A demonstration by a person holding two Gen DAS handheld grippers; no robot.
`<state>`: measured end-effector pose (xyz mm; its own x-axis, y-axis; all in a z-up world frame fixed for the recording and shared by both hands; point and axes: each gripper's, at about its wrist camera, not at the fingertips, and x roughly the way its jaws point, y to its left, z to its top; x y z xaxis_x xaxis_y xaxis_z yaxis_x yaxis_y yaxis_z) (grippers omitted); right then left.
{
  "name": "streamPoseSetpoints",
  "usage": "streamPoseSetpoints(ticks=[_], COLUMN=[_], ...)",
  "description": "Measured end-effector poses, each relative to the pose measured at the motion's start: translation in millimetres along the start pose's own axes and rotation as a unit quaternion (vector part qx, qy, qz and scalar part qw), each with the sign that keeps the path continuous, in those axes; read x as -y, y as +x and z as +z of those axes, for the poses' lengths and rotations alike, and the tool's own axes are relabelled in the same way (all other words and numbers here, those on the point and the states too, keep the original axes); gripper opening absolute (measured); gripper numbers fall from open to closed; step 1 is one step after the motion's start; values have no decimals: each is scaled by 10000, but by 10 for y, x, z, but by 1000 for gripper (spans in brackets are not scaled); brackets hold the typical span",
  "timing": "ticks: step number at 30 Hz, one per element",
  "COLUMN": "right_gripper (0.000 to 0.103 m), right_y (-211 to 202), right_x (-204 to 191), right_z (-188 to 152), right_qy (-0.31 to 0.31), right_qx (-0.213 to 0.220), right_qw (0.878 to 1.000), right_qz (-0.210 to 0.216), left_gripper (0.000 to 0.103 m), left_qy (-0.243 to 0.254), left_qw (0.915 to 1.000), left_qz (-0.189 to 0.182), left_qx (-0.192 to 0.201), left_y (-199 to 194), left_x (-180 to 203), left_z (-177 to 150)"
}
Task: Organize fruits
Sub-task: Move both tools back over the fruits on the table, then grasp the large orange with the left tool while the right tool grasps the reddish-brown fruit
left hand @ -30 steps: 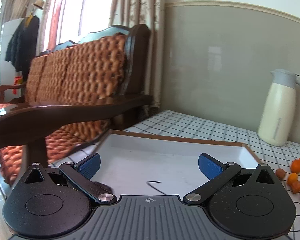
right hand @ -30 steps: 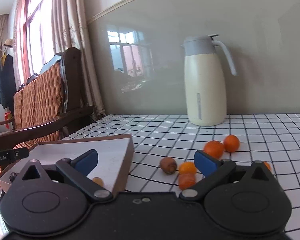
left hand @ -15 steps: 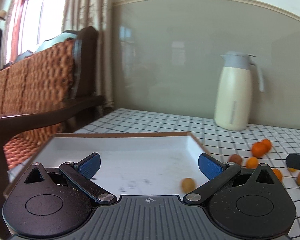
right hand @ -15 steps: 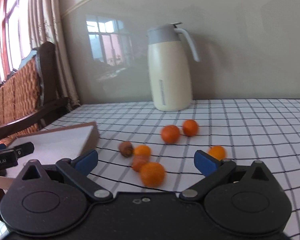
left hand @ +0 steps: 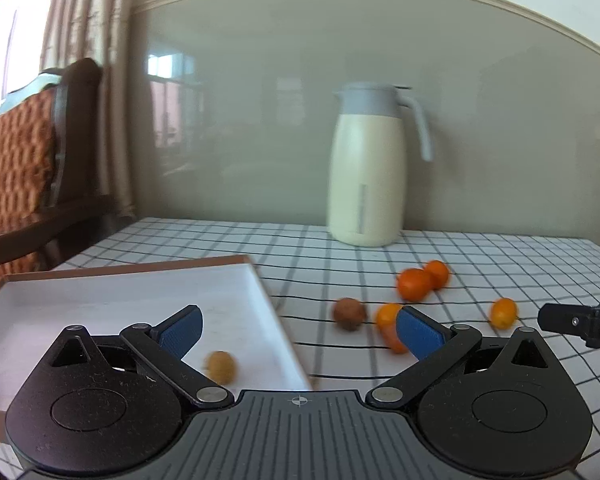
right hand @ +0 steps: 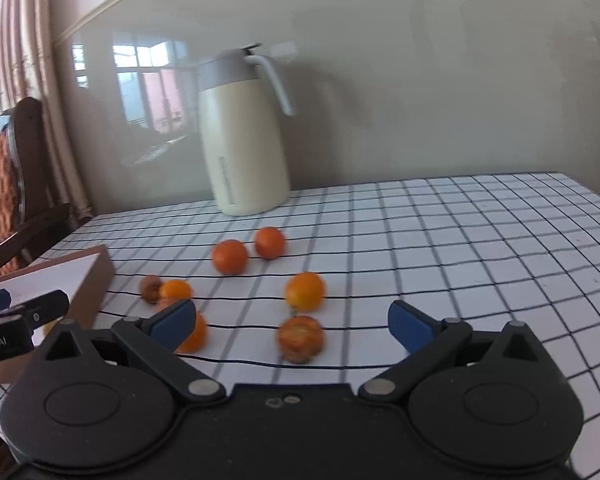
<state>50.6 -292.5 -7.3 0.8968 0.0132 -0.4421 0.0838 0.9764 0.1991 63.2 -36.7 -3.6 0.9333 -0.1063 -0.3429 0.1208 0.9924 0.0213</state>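
Note:
A white tray with a brown rim (left hand: 112,300) lies at the table's left and holds one small yellow-brown fruit (left hand: 220,366); its corner shows in the right wrist view (right hand: 96,272). Several small oranges lie on the checked cloth to its right, among them a pair (right hand: 229,256) near the jug, one (right hand: 304,291) alone, and a flattened one (right hand: 300,338). A brown fruit (left hand: 349,313) lies beside them. My left gripper (left hand: 298,330) is open and empty over the tray's right edge. My right gripper (right hand: 292,324) is open and empty, just before the flattened orange.
A cream jug with a grey lid (left hand: 366,168) stands at the back of the table against the wall (right hand: 420,80). A wooden sofa with orange cushions (left hand: 16,168) stands to the left. The table's right edge (right hand: 596,200) is near.
Both grippers have swung right: the sofa has slid out of the left view and the oranges have come into it. The right view now faces the oranges closer, tray almost out of view.

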Motion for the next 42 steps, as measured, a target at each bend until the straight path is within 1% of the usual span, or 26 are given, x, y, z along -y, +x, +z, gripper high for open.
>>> streamPoseSetpoints(ticks=[4,5,6,7,11,14,15,16,19,27,29,30,33,36,38,39,42], right_gripper=[97,97,97,97,97,97,97,97,97,97,96,96,91,82,73,72,70], right_y=[-8,-9,-8,-13,-25,-15,-8,-3,-1,-2,8,17,55,111,148,169,215], right_x=[145,174,198,220,241,242,246,248,260,307,318,320,317,291,270,259,227], right_z=[-19,-25,-28,-32,-46,-60,-66,-68,-68,-74,-77,-78,-77,-78,-81,-82,-81], right_qy=[154,186,220,264,249,216,226,237,262,276,293,292,252,188,163,147,157], right_qx=[-38,-50,-57,-60,-49,-85,-103,-118,-130,-117,-111,-112,-138,-227,-297,-329,-368], right_qw=[9998,9997,9996,9995,9995,9996,9996,9995,9995,9995,9994,9994,9995,9995,9994,9993,9992], right_qz=[-146,-180,-188,-177,-161,-161,-158,-152,-142,-137,-140,-157,-142,-89,-36,-18,45], left_gripper=[102,99,92,89,86,81,77,71,64,63,54,47,46,46,42,39,38], left_qy=[80,60,40,33,-13,73,100,132,169,236,254,258,230,254,262,268,243], left_qw=[9997,9996,9993,9989,9982,9977,9975,9971,9963,9951,9947,9944,9940,9940,9938,9938,9937], left_qz=[-189,-247,-314,-382,-454,-523,-545,-578,-640,-725,-751,-756,-740,-729,-738,-729,-739], left_qx=[-95,-141,-199,-277,-389,-419,-440,-473,-556,-623,-660,-685,-772,-770,-785,-796,-807], left_y=[52,66,84,108,160,197,210,226,283,400,438,459,525,552,570,581,583], left_x=[185,214,242,270,345,430,461,495,574,779,822,842,883,919,938,943,934], left_z=[-20,-22,-27,-32,-61,-75,-81,-91,-107,-144,-161,-169,-187,-204,-210,-210,-205])
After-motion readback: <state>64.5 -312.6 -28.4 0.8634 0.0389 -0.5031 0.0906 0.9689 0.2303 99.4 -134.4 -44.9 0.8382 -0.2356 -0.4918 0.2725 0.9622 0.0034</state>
